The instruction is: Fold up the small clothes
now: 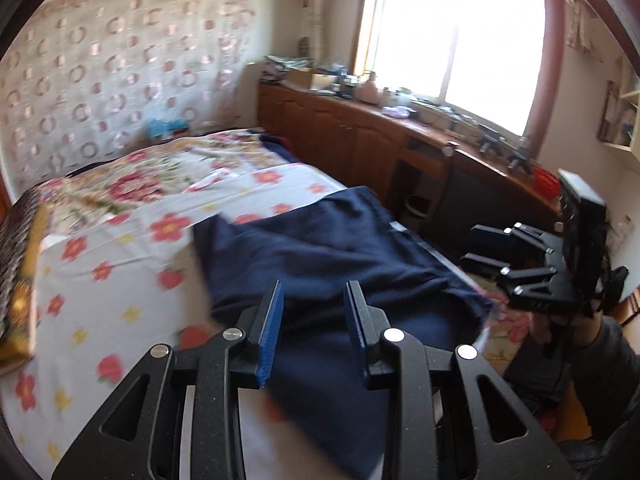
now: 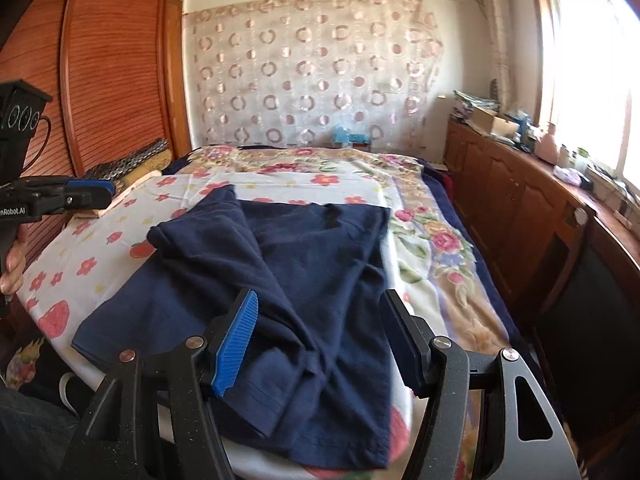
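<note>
A navy blue garment (image 2: 288, 292) lies spread and partly creased on the flowered bed sheet (image 2: 100, 264); it also shows in the left wrist view (image 1: 332, 260). My left gripper (image 1: 314, 300) is open and empty, held above the garment's near left part. My right gripper (image 2: 320, 320) is open and empty, above the garment's near edge. In the left wrist view the right gripper (image 1: 484, 254) is off the bed's right side. In the right wrist view the left gripper (image 2: 94, 192) hovers at the bed's left side.
A flowered blanket (image 2: 360, 168) covers the far half of the bed. A folded patterned quilt (image 1: 16, 264) lies at the bed's left edge. A wooden cabinet (image 2: 520, 200) with clutter runs along the right under the window. A wooden wardrobe (image 2: 112, 68) stands left.
</note>
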The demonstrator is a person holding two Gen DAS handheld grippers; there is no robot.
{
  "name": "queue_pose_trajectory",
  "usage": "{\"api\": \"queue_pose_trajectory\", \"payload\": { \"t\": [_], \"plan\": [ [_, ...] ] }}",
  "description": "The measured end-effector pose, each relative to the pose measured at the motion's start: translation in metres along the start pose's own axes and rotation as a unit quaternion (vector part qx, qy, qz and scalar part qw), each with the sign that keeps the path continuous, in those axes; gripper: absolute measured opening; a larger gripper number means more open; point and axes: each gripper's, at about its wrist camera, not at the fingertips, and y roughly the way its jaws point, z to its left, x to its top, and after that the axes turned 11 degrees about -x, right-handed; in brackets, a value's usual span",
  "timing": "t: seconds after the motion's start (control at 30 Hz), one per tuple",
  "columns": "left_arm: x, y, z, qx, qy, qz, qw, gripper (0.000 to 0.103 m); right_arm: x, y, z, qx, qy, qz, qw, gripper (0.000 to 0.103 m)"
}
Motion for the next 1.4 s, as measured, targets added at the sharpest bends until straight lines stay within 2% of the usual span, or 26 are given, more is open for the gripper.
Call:
{"api": "queue_pose_trajectory", "payload": {
  "t": [0.07, 0.23, 0.47, 0.63, 0.97, 1.2, 1.27, 1.33, 1.4],
  "plan": [
    [-0.011, -0.009, 0.011, 0.022, -0.007, 0.0, 0.9997, 0.032, 0.008, 0.008, 0.011, 0.013, -0.008, 0.0, 1.0, 0.065],
    [-0.028, -0.029, 0.038, 0.05, -0.034, -0.009, 0.9981, 0.032, 0.034, 0.03, 0.04, 0.054, -0.033, 0.004, 0.998, 0.065],
    [-0.039, -0.047, 0.06, 0.072, -0.055, -0.027, 0.9956, 0.032, 0.062, 0.069, 0.085, 0.101, -0.077, 0.024, 0.992, 0.065],
    [-0.045, -0.052, 0.069, 0.079, -0.062, -0.029, 0.9945, 0.032, 0.069, 0.093, 0.109, 0.119, -0.108, 0.051, 0.986, 0.065],
    [-0.057, -0.047, 0.077, 0.077, -0.073, -0.024, 0.994, 0.032, 0.074, 0.115, 0.126, 0.129, -0.172, 0.092, 0.972, 0.065],
    [-0.061, -0.043, 0.076, 0.073, -0.075, -0.019, 0.9943, 0.032, 0.072, 0.135, 0.13, 0.106, -0.193, 0.11, 0.969, 0.065],
    [-0.062, -0.042, 0.077, 0.072, -0.077, -0.019, 0.9943, 0.032, 0.074, 0.138, 0.132, 0.109, -0.189, 0.108, 0.97, 0.057],
    [-0.062, -0.042, 0.077, 0.071, -0.078, -0.019, 0.9942, 0.032, 0.075, 0.137, 0.132, 0.111, -0.179, 0.099, 0.973, 0.018],
    [-0.063, -0.04, 0.077, 0.07, -0.079, -0.016, 0.9943, 0.032, 0.079, 0.131, 0.121, 0.128, -0.152, 0.089, 0.976, 0.012]
  ]
}}
